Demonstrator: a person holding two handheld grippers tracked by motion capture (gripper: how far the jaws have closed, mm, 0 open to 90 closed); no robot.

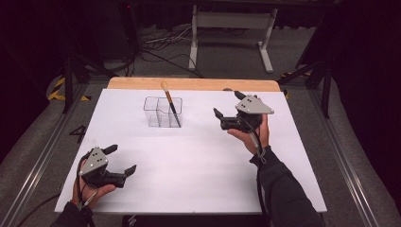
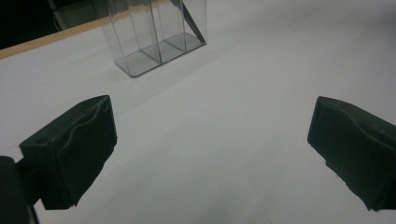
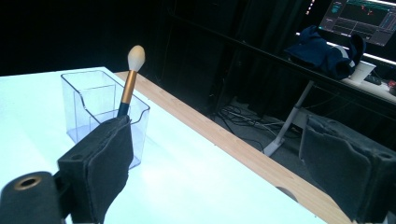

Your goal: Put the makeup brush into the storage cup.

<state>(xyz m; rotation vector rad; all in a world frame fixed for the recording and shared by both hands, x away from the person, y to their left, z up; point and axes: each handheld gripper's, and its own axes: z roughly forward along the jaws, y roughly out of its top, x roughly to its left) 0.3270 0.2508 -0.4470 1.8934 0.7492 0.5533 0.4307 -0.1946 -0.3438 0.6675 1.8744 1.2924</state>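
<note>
A white table point(image 1: 198, 179) covers most of the scene, with a wooden strip along its far edge. Toward the far middle stands a clear plastic organizer point(image 1: 163, 112), split into compartments. A makeup brush point(image 1: 170, 106) leans in its right-hand compartment: dark handle down, gold ferrule above, pale bristle tip up and tilted toward the far left.

The right gripper point(image 1: 219, 116) is held at the far right, just beside the organizer, its jaws spread wide and empty and pointing left toward it. In the right gripper view the brush point(image 3: 129, 79) rises beyond the left jaw, so the brush lies to the left of this gripper, its long axis near upright. This is clearly the nearer hand.

The left gripper point(image 1: 124, 160) sits at the near left corner, well apart from the organizer point(image 2: 154, 37), jaws likewise spread and holding nothing.

The brush looks slim and light; its upper ferrule stands clear of the organizer's rim, which seems the likeliest place for a grasp.
</note>
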